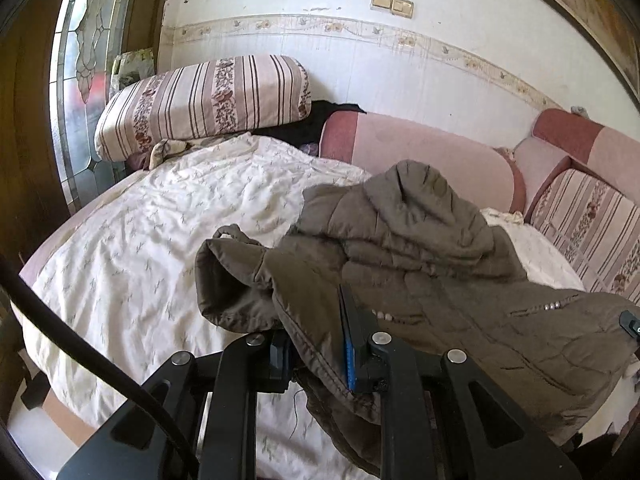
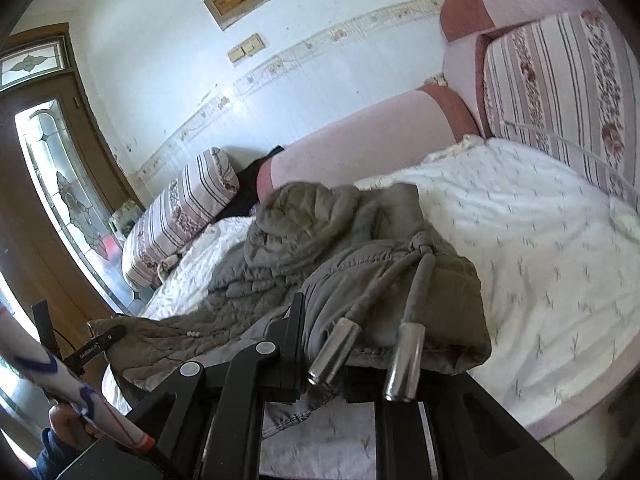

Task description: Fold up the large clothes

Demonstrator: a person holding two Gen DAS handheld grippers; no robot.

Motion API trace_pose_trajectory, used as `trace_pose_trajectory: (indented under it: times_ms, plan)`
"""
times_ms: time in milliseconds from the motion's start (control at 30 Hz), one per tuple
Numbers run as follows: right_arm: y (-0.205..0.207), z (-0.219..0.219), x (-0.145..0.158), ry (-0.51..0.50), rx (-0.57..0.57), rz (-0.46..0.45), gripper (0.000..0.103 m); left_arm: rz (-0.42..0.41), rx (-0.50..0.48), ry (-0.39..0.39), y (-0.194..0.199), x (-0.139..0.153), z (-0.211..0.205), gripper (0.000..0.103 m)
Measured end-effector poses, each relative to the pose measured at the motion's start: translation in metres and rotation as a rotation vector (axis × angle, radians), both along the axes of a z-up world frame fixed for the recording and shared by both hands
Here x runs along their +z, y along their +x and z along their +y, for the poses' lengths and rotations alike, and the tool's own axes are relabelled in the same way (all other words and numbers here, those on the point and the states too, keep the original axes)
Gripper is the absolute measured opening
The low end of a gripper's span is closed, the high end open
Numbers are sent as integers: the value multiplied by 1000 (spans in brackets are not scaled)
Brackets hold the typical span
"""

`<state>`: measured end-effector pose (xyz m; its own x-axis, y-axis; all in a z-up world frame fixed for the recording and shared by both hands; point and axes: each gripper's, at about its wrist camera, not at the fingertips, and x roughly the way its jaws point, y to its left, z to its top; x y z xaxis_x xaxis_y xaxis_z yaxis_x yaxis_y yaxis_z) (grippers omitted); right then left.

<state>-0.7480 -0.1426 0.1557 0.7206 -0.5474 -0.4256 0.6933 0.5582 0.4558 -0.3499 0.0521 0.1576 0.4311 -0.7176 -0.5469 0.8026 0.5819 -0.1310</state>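
Olive quilted jacket (image 1: pixel 420 248) lying crumpled on bed (image 1: pixel 140 240), drawcords dangling; left gripper (image 1: pixel 320 344) and right gripper (image 2: pixel 320 344) both clamping its fabric.

The left claw (image 1: pixel 320 350) points forward and somewhat downward, its two black fingers drawn close together and pinching a fold of the olive jacket (image 1: pixel 440 264); the blue pad of one finger (image 1: pixel 349 364) presses flat against the cloth. The right claw (image 2: pixel 320 354) is tilted the same way, its jaws clamped tight on another edge of the same jacket, with only one finger (image 2: pixel 294 332) clearly showing. At the lower left of the right wrist view, a hand (image 2: pixel 64 426) with a dark blue sleeve grips the left claw's handle.
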Motion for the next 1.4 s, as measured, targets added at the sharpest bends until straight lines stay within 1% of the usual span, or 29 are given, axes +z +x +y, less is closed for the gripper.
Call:
trace_pose_trajectory:
  times_ms: [233, 333, 500, 567, 600, 633, 700, 767, 800, 833, 900, 967, 1033, 1100, 1167, 1233, 1300, 1367, 1400]
  plan:
    - [24, -39, 40, -38, -12, -22, 13, -8, -17, -27, 13, 33, -36, 20]
    - [39, -66, 58, -51, -24, -17, 13, 23, -18, -53, 32, 51, -63, 22]
    - [71, -129, 78, -36, -39, -17, 13, 58, -11, -62, 65, 71, -119, 27]
    - [92, -162, 83, -34, -51, 1, 13, 55, -4, -52, 80, 79, -150, 30]
    - [101, -178, 84, -26, -56, 5, 13, 54, -4, -49, 86, 81, -159, 33]
    - [109, -192, 84, -16, -60, 7, 13, 55, 1, -49, 96, 84, -175, 34]
    - [126, -222, 82, 9, -70, 12, 13, 66, 12, -43, 114, 86, -197, 42]
    - [147, -257, 77, 38, -85, 25, 13, 94, 20, -44, 135, 87, -215, 48]
    - [153, -268, 73, 46, -89, 31, 13, 106, 20, -47, 143, 87, -220, 51]
    - [164, -282, 69, 53, -96, 47, 13, 119, 25, -47, 152, 88, -228, 52]
    - [178, -303, 62, 55, -112, 75, 13, 112, 34, -59, 165, 90, -235, 52]
    - [192, -326, 49, 69, -134, 104, 13, 80, 51, -88, 175, 97, -235, 52]
    - [198, -345, 34, 96, -151, 120, 13, 53, 69, -102, 185, 99, -236, 54]
    - [204, -360, 19, 113, -172, 145, 13, 54, 62, -103, 192, 95, -237, 54]
    - [212, -377, 1, 131, -194, 177, 13, 55, 34, -92, 190, 84, -241, 54]
    - [218, -389, -14, 152, -217, 195, 14, 58, -21, -62, 181, 65, -254, 55]
    - [223, -401, -29, 179, -226, 212, 16, 71, -90, -4, 163, 37, -276, 55]
    - [222, -406, -40, 216, -228, 190, 18, 85, -152, 38, 145, 9, -300, 55]
    - [220, -406, -43, 231, -221, 170, 23, 82, -166, 51, 138, -2, -309, 55]
